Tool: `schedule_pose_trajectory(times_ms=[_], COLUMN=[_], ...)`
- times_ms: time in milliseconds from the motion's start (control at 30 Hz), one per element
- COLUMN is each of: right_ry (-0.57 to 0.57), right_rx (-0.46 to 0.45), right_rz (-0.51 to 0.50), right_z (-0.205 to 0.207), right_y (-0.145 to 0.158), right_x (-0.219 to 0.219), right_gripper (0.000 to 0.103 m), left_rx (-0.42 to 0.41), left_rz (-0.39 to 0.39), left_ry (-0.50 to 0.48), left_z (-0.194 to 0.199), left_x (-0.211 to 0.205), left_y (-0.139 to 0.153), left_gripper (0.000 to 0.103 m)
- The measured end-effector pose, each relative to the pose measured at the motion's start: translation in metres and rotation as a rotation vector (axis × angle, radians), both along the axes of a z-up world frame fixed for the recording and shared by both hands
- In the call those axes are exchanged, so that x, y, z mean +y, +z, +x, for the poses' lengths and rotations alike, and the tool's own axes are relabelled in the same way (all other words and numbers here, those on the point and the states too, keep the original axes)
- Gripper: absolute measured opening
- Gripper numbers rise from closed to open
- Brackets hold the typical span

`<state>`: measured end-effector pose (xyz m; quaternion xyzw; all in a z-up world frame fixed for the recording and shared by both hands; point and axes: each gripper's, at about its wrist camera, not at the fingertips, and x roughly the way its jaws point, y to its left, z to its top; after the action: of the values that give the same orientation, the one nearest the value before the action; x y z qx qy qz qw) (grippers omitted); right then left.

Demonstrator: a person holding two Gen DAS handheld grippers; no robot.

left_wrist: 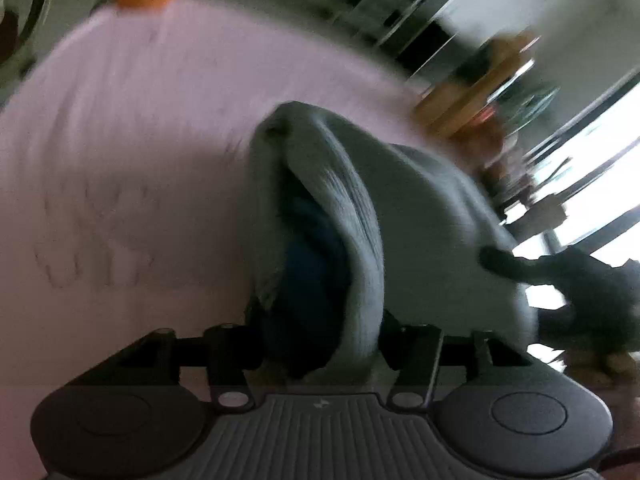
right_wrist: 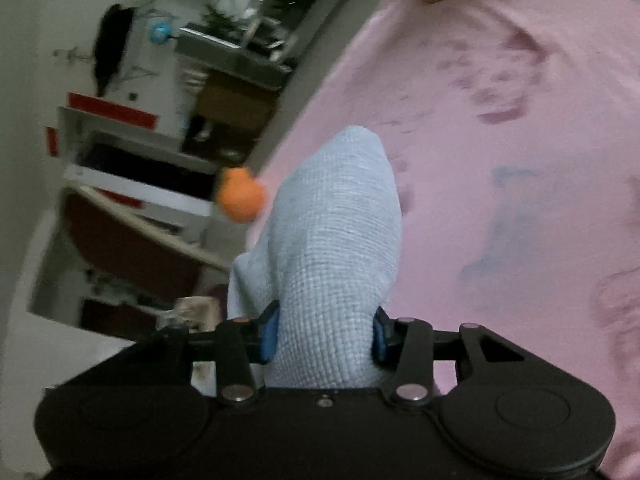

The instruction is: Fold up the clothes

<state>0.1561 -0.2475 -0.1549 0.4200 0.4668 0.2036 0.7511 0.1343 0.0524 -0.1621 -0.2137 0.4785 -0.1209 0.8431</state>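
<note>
Both claws were holding the same pale blue cloth over a pink sheet.

Left wrist view, pretty blurry: the left claw (left_wrist: pixel 320 344) sat clamped on a bunched fold of the cloth (left_wrist: pixel 420 240), pink sheet (left_wrist: pixel 120 160) behind it. Right wrist view: the right claw (right_wrist: pixel 322 336) pinched the cloth (right_wrist: pixel 332 240) between its blue pads (right_wrist: pixel 269 334), sheet (right_wrist: pixel 500 180) to the right, something orange (right_wrist: pixel 240 196) just beside the cloth.
</note>
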Motion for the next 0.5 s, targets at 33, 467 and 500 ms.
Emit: schedule_pose_trajectory(times_ms=[33, 467, 500], right_ry=[0.002, 0.033, 0.048], right_rx=[0.024, 0.014, 0.016], right_rz=[-0.009, 0.109, 0.075], right_z=[0.003, 0.008, 0.012], right_y=[-0.013, -0.032, -0.033], right_x=[-0.004, -0.030, -0.023], right_gripper=[0.046, 0.100, 0.100], left_rx=[-0.017, 0.024, 0.012], left_rz=[0.001, -0.211, -0.221], left_ry=[0.002, 0.023, 0.016], left_z=[-0.001, 0.018, 0.016], left_x=[0.000, 0.010, 0.010], left_y=[-0.001, -0.017, -0.017], left_gripper=[0.080, 0.100, 0.100])
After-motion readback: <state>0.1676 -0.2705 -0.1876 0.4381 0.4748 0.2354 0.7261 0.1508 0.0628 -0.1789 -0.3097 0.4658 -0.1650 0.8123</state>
